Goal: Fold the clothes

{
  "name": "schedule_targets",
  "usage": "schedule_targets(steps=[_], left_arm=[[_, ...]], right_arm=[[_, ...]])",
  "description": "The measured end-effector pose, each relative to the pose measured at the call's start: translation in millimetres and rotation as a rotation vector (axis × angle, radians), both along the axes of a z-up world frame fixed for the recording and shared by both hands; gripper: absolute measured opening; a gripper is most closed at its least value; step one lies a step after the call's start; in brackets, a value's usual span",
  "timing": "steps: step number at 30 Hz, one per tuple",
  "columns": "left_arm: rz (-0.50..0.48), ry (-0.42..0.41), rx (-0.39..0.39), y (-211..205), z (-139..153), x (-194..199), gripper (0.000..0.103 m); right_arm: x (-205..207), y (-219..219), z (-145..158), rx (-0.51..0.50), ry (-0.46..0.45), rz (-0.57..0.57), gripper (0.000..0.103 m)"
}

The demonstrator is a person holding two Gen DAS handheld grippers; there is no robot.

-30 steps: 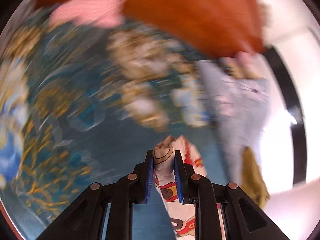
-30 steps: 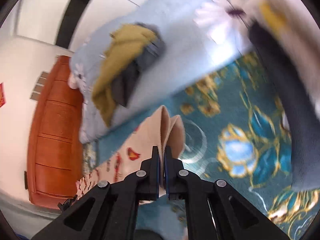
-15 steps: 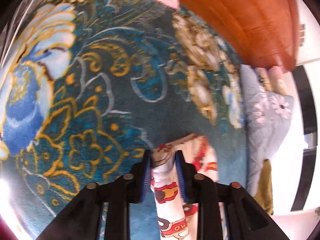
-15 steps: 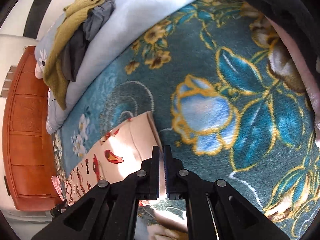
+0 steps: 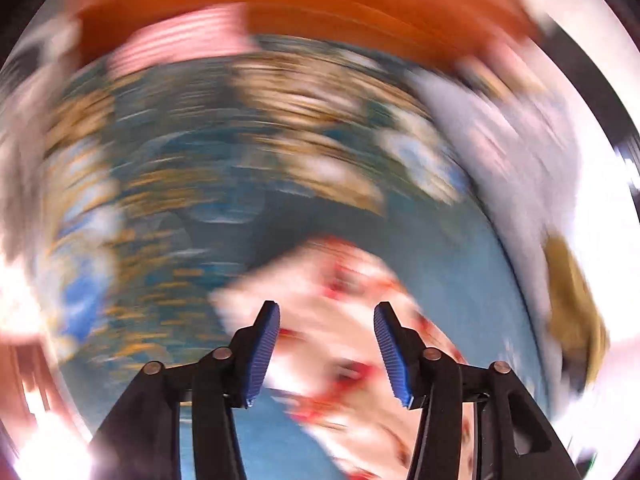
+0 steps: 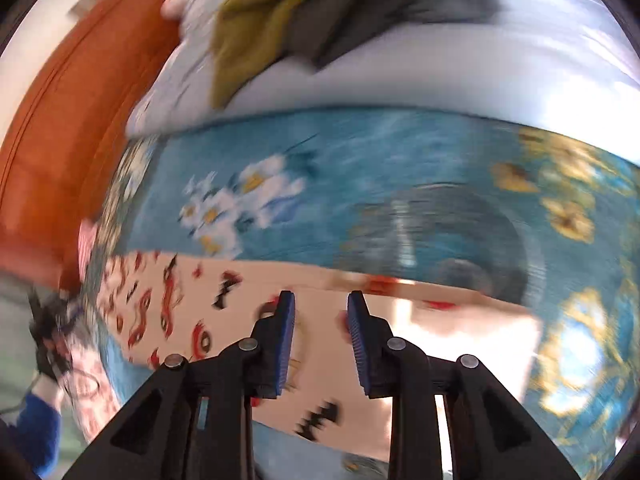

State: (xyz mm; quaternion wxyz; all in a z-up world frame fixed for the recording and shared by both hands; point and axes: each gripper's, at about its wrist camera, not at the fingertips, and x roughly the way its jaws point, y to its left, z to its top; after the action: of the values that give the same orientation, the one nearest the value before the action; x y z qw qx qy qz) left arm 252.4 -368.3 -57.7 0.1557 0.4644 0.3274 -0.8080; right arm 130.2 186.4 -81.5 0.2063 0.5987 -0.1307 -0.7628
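Both views are smeared with motion blur, the left wrist view far more. The left gripper has its jaws spread wide with nothing between them; the cream garment with red cartoon print lies flat on the teal floral blanket beneath and beyond the blue pads. The right gripper is also parted and holds nothing — the same cream garment spreads across the teal floral blanket under its fingers, its straight far edge just beyond the tips. Behind the blanket sits a pale blue bundle of bedding, with a mustard garment and a dark grey one heaped on it. An orange-brown wooden headboard runs along the left. At the lower left a blue sleeve shows — the black shape above it is too blurred to identify.
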Motion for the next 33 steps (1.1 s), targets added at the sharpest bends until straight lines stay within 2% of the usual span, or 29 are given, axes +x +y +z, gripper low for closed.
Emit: schedule_targets(steps=[3, 4, 8, 16, 20, 25, 29, 33], left_arm=[[-0.232, -0.019, 0.027, 59.0, -9.5, -52.9, 0.054], [-0.266, -0.029, 0.028, 71.1, -13.8, -59.4, 0.054], [-0.353, -0.068, 0.019, 109.4, -30.6, -71.2, 0.054], [-0.527, -0.147, 0.002, 186.1, -64.3, -95.0, 0.054], [-0.525, -0.150, 0.001, 190.2, -68.5, -90.6, 0.055], [-0.508, -0.148, 0.013, 188.7, -68.5, -89.0, 0.055], [-0.495, -0.142, 0.004, 189.6, -65.7, -86.8, 0.055], [-0.482, -0.108, -0.018, 190.2, -53.8, -85.0, 0.055]], right_arm=[[-9.2, -52.8, -13.5, 0.016, -0.013, 0.160, 0.028], [-11.2, -68.4, -16.8, 0.027, -0.012, 0.214, 0.028], [-13.7, -106.4, -28.9, 0.093, -0.004, 0.369, 0.028], [-20.9, -126.7, -37.9, 0.135, 0.008, 0.483, 0.034], [-15.8, -133.2, -38.5, 0.147, -0.004, 0.563, 0.034], [-12.7, -140.1, -38.3, 0.192, -0.015, 0.616, 0.008], [-4.3, -143.3, -34.4, 0.241, 0.004, 0.645, 0.004], [-1.9, -146.5, -20.1, 0.287, 0.073, 0.647, 0.002]])
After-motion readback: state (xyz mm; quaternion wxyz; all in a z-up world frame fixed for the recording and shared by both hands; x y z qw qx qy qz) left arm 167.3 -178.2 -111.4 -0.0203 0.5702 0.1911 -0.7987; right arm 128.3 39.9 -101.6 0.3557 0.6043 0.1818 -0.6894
